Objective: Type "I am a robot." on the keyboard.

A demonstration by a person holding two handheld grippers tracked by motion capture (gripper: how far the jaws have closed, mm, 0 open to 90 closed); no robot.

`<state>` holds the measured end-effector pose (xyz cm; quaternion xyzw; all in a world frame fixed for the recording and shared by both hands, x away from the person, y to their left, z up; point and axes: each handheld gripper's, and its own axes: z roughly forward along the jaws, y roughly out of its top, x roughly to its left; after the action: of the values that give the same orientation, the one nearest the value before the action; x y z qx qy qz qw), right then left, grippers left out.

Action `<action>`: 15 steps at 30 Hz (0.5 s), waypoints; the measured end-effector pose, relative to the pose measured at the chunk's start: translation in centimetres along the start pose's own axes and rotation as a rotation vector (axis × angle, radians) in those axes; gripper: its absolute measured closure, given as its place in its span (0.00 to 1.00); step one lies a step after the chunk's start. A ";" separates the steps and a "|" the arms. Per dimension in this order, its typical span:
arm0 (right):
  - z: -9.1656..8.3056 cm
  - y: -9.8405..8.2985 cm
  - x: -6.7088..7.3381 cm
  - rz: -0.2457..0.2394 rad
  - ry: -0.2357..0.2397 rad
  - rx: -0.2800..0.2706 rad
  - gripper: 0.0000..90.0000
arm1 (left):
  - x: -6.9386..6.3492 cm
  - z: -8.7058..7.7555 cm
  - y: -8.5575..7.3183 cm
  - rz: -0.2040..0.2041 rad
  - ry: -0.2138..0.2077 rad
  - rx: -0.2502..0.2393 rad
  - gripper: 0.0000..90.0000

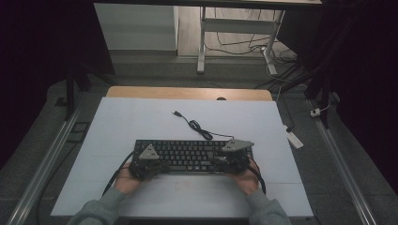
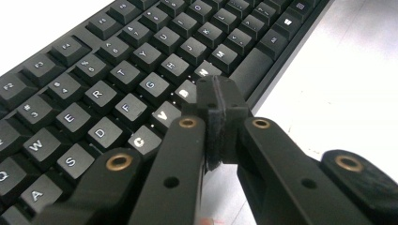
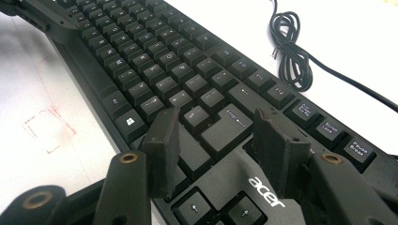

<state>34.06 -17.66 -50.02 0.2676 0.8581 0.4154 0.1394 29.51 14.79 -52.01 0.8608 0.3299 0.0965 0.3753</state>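
Left tongs [image 1: 151, 165] closed over keyboard [image 1: 187, 152] lying crosswise.

The keyboard [image 1: 187, 156] was black plastic; keycaps matt with a faint sheen, legends printed white, the logo panel at its right end smooth and slightly glossy. Keyboard cable [image 1: 197, 126] was black, smooth, rubbery-looking. The left tongs [image 2: 217, 101] were matt black plastic with rough, layered edges and brass-coloured metal pivot rings; the right tongs [image 3: 216, 140] looked the same, pads dull and grainy. The counter [image 1: 141, 122] carried a white, matt, paper-like sheet; a bare strip at the far edge looked like pale wood. Sleeves [image 1: 101, 208] were grey knitted cloth.
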 end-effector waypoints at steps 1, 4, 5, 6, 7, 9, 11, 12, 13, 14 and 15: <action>0.0 0.0 0.0 0.001 0.000 -0.003 0.57 | 0.0 0.1 0.0 0.001 0.002 0.002 0.99; 0.1 0.0 0.0 -0.002 0.002 -0.002 0.57 | -0.1 0.4 0.0 0.003 0.003 0.008 0.99; 0.1 0.0 0.0 -0.002 0.002 -0.002 0.57 | -0.1 0.4 0.0 0.005 0.005 0.012 0.99; 0.1 0.0 0.0 -0.002 0.002 -0.002 0.57 | -0.1 0.5 0.0 0.009 0.007 0.016 0.99; 0.0 0.0 0.0 -0.002 0.001 -0.001 0.57 | -0.1 0.5 0.0 0.010 0.008 0.015 0.99; 0.0 0.0 0.0 -0.003 0.001 0.000 0.57 | -0.1 0.6 0.0 0.008 0.010 0.014 0.99; 0.1 0.0 0.0 -0.003 0.001 0.000 0.57 | -0.1 0.6 0.0 0.005 0.010 0.013 0.99; 0.1 0.0 0.0 -0.003 0.002 -0.001 0.57 | -0.1 0.6 0.0 0.005 0.010 0.015 0.99; 0.1 0.0 0.0 -0.003 0.001 -0.001 0.57 | -0.1 0.8 0.0 0.007 0.010 0.027 0.99; 0.1 0.0 0.0 -0.003 0.001 0.001 0.57 | -0.2 0.9 -0.1 0.006 0.008 0.018 0.99; 0.1 0.0 0.0 -0.003 0.001 0.001 0.57 | -0.2 0.9 -0.1 0.005 0.007 0.019 0.99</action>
<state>34.07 -17.64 -50.08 0.2662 0.8588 0.4149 0.1395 29.66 14.16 -52.71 0.8648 0.3299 0.0974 0.3659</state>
